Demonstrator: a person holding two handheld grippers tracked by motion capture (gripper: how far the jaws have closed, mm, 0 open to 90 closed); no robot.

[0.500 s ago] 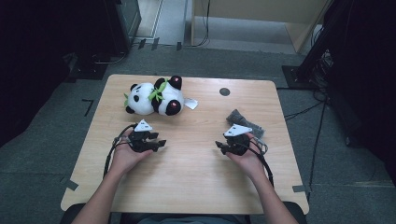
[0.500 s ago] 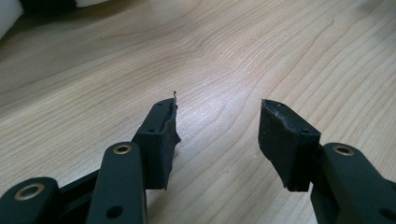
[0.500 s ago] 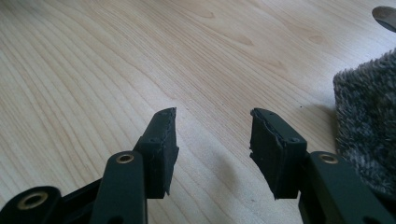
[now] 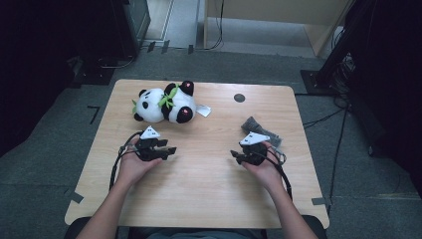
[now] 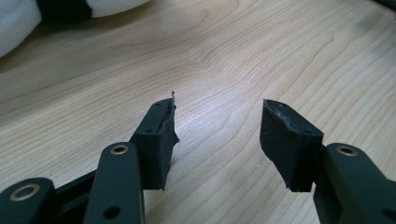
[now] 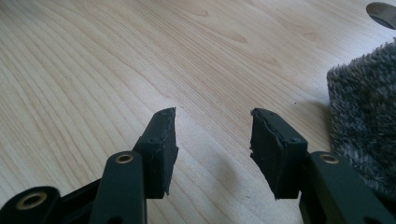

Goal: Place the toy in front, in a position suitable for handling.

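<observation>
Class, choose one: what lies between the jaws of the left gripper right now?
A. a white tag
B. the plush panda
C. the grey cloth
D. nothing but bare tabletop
D: in the left gripper view the left gripper has its jaws apart, with bare wooden table between them and the plush panda off to one side.

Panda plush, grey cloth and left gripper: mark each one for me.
panda plush point(image 4: 164, 103), high view, on its white body.
grey cloth point(image 6: 364, 121), right gripper view, on its fuzzy side face.
left gripper point(image 5: 217, 133), left gripper view, midway between its open jaws.
</observation>
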